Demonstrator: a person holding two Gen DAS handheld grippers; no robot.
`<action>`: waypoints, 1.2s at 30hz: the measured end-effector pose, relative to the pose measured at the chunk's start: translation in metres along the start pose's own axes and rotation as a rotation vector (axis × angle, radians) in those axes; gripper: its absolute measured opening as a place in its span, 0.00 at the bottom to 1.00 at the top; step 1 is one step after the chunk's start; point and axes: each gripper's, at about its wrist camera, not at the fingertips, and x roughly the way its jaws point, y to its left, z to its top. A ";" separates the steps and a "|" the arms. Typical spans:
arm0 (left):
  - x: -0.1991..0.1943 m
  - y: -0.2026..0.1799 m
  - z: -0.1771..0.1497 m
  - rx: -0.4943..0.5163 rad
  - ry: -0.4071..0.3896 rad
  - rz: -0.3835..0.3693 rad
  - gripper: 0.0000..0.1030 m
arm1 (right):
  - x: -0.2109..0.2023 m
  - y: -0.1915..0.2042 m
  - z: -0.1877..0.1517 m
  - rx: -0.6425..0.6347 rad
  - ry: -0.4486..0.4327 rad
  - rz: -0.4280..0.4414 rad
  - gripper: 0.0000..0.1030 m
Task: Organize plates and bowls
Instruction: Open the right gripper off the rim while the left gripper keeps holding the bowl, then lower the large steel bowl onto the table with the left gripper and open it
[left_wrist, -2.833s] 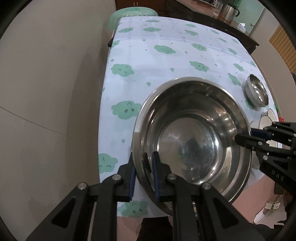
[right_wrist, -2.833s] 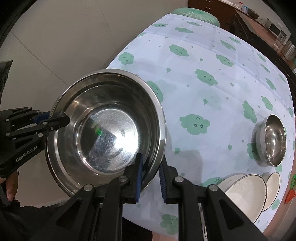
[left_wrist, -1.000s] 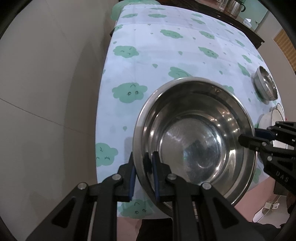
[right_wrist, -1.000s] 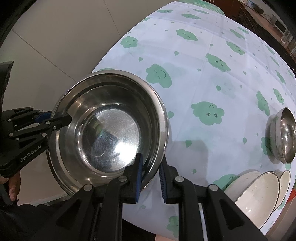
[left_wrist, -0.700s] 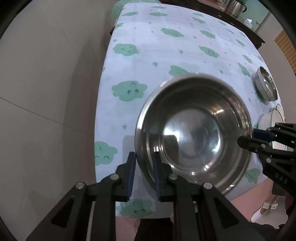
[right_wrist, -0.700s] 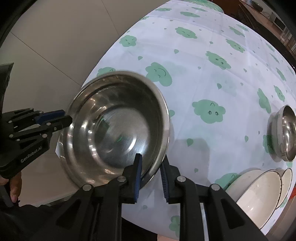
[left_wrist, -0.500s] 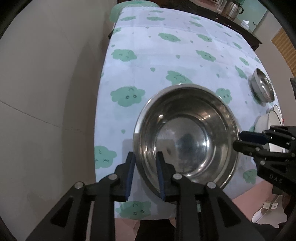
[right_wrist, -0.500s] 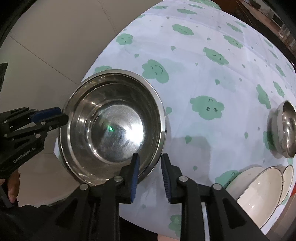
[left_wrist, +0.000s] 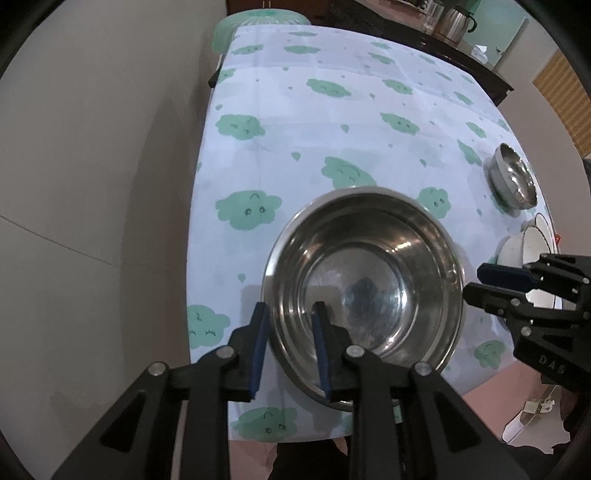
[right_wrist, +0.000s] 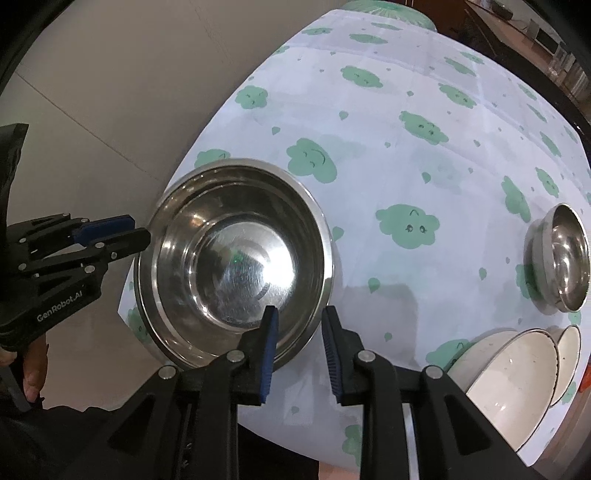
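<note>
A large steel bowl (left_wrist: 364, 291) rests on the cloud-print tablecloth (left_wrist: 332, 122) near the table's front left corner; it also shows in the right wrist view (right_wrist: 236, 273). My left gripper (left_wrist: 290, 341) is open, its jaws straddling the bowl's near rim without clamping it. My right gripper (right_wrist: 297, 341) is open, its jaws astride the bowl's opposite rim. A small steel bowl (right_wrist: 561, 258) sits at the right edge. White ceramic bowls (right_wrist: 506, 373) stand near the front right corner.
The table's front edge and left edge lie close to the large bowl, with tiled floor (left_wrist: 74, 184) beyond. A dark sideboard with a kettle (left_wrist: 456, 20) stands behind the table. A green stool (left_wrist: 258, 22) is at the far end.
The large bowl has come down from being held in the air by both grippers and now rests on the tablecloth. Both grippers have opened off its rim.
</note>
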 end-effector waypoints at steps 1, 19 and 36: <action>-0.001 0.000 0.001 0.004 -0.002 -0.002 0.24 | -0.001 -0.001 0.000 0.003 -0.003 -0.001 0.26; -0.015 -0.021 0.001 0.098 -0.043 -0.060 0.37 | -0.017 -0.001 -0.036 0.104 -0.021 -0.053 0.26; -0.023 -0.088 0.031 0.175 -0.075 -0.034 0.44 | -0.025 -0.055 -0.041 0.151 -0.052 -0.020 0.26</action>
